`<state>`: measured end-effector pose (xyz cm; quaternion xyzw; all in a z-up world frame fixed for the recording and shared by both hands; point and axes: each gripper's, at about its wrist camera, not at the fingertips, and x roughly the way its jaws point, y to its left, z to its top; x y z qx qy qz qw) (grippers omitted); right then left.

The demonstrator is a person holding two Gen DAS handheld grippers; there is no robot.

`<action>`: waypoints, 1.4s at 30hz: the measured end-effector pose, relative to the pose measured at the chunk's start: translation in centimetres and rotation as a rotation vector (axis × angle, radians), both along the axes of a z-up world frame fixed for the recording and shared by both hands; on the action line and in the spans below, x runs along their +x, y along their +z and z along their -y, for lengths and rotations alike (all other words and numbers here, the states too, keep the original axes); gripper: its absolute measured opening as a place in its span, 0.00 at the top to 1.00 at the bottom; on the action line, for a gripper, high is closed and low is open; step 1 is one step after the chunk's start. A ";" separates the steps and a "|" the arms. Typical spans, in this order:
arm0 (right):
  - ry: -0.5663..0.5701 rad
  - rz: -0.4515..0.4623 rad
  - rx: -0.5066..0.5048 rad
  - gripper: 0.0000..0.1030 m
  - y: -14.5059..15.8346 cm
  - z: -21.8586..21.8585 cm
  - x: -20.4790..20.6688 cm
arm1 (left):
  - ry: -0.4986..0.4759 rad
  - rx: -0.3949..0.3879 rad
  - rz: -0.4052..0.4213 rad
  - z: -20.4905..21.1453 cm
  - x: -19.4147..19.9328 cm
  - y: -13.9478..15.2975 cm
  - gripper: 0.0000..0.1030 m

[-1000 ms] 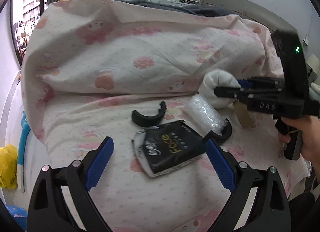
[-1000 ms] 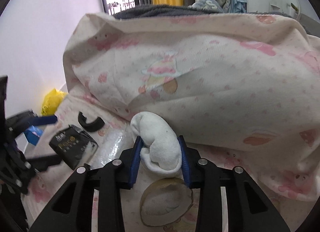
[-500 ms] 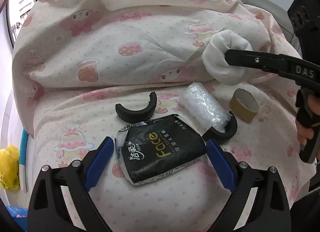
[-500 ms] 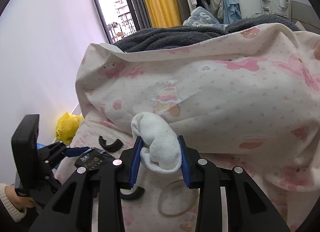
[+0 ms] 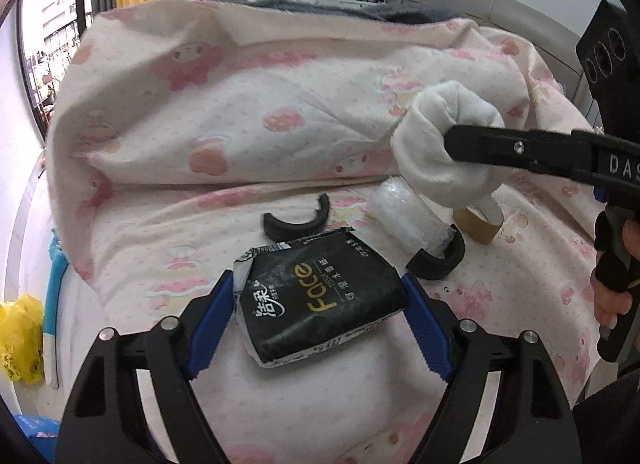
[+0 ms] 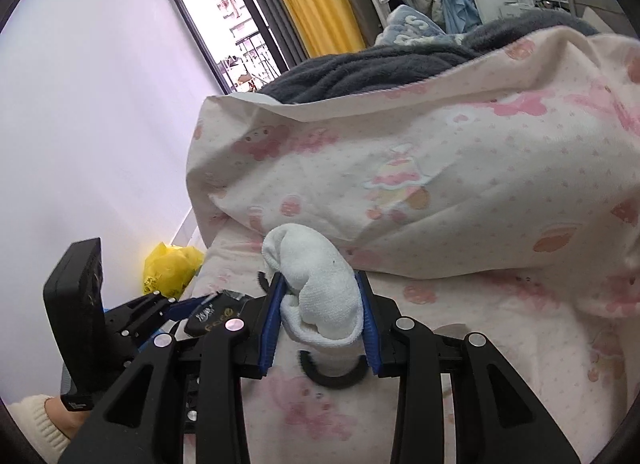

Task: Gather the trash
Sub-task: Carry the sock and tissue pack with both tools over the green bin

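Observation:
A black tissue pack (image 5: 320,300) printed "Face" lies on the pink-patterned bed sheet (image 5: 168,248). My left gripper (image 5: 316,312) is around it, a blue pad at each end, touching or nearly so. My right gripper (image 6: 320,304) is shut on a white sock (image 6: 320,288) and holds it above the bed; the sock also shows in the left wrist view (image 5: 440,152). On the sheet lie two black curved pieces (image 5: 296,220) (image 5: 440,260), a clear plastic wrap roll (image 5: 404,216) and a brown cardboard ring (image 5: 480,224).
A bunched pink-print quilt (image 5: 260,104) rises behind the items, with a dark grey blanket (image 6: 380,68) beyond it. A yellow plastic bag (image 6: 168,268) sits on the floor at the bed's left side (image 5: 20,336). Clothes and a yellow curtain hang at the back.
My left gripper has closed in from wide open onto the ends of the tissue pack. My right gripper has lifted the sock higher and tilted.

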<state>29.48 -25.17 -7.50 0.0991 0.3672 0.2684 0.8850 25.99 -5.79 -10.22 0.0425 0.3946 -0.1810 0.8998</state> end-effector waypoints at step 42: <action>0.318 0.046 -0.107 0.66 0.4 -23.2 -1.8 | 0.257 0.065 -0.164 -21.2 -4.2 -2.6 0.19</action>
